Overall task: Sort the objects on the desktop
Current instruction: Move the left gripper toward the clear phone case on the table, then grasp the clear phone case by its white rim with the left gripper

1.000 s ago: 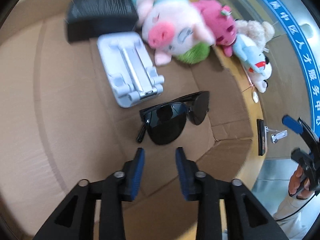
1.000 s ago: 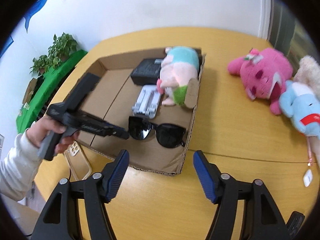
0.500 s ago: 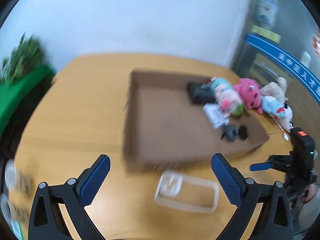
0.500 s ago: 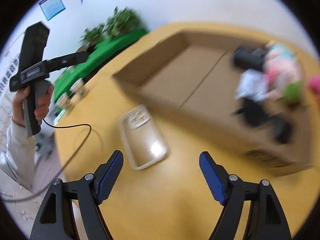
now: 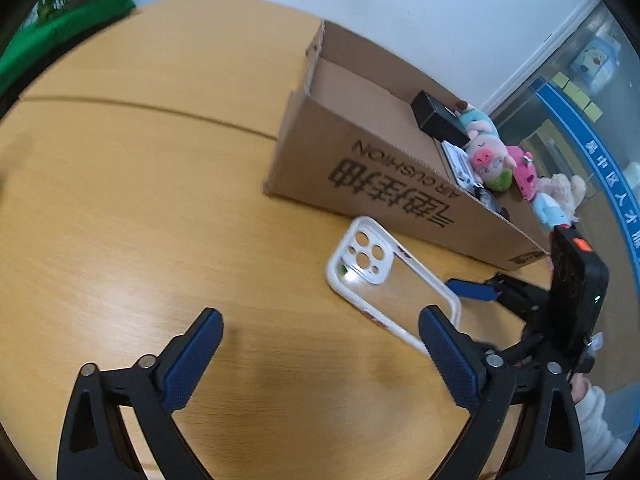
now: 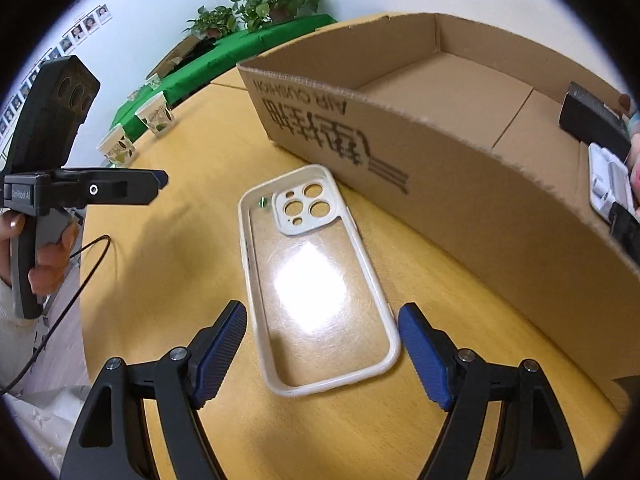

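A white-rimmed clear phone case (image 6: 316, 276) lies flat on the yellow table, just in front of the cardboard box (image 6: 440, 184). My right gripper (image 6: 322, 354) hangs over the case's near end. Its blue pads stand off both long edges and touch nothing. In the left wrist view the case (image 5: 384, 280) sits ahead and to the right. My left gripper (image 5: 320, 360) is wide, its jaws are closing, and only bare table lies between them. The box (image 5: 380, 176) holds a black carton (image 5: 438, 120), a pig plush (image 5: 486, 156) and a white stand (image 6: 608, 180).
Pink, beige and blue plush toys (image 5: 556, 196) lie on the table beyond the box's far end. Paper cups (image 6: 156, 118) stand at the table's left edge before a green bench with plants (image 6: 272, 0). A black cable (image 6: 80, 264) trails from the left hand.
Both grippers swung away from the box's inside to the table beside its printed wall. The left jaws went from narrow to wide. The phone case now lies under the right gripper.
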Demonstrator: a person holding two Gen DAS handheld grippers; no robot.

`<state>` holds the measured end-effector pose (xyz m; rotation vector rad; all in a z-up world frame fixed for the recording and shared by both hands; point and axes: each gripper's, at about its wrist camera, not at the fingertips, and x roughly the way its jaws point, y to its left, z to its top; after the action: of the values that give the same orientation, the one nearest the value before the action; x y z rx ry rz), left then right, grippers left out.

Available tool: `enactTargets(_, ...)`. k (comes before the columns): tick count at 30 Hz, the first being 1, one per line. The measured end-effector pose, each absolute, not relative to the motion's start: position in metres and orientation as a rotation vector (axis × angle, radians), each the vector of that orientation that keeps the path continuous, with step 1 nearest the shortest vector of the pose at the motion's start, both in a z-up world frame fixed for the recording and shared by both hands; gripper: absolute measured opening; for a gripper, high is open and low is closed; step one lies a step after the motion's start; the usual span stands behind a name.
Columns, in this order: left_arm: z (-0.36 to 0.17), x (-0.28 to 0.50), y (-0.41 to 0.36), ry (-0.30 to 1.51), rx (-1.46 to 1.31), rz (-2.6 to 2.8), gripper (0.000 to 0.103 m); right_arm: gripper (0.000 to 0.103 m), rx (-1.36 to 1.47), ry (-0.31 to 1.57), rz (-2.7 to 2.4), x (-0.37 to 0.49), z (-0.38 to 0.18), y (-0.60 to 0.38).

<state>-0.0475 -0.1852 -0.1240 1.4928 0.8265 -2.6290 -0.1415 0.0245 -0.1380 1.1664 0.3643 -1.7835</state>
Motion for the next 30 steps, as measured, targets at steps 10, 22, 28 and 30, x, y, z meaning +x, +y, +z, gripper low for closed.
enactTargets(10, -0.148, -0.06, -0.172, 0.941, 1.578, -2.635, 0.06, 0.078, 1.15, 0.252, -1.773, -0.116, -0.126, 0.028)
enactTargets(22, -0.15, -0.074, -0.153, 0.802, 1.614, -2.579, 0.005, 0.01, 1.182, 0.341, -1.87, -0.117, -0.138, 0.017)
enactTargets(28, -0.103, -0.059, -0.144, 0.741, 1.477, -2.671, 0.003, 0.011, 1.101, 0.267, -1.905, -0.101, -0.111, 0.027)
enactTargets(30, -0.076, -0.052, -0.141, 0.715, 1.415, -2.723, 0.003, 0.011, 1.048, 0.229, -1.928, -0.095, -0.089, 0.034)
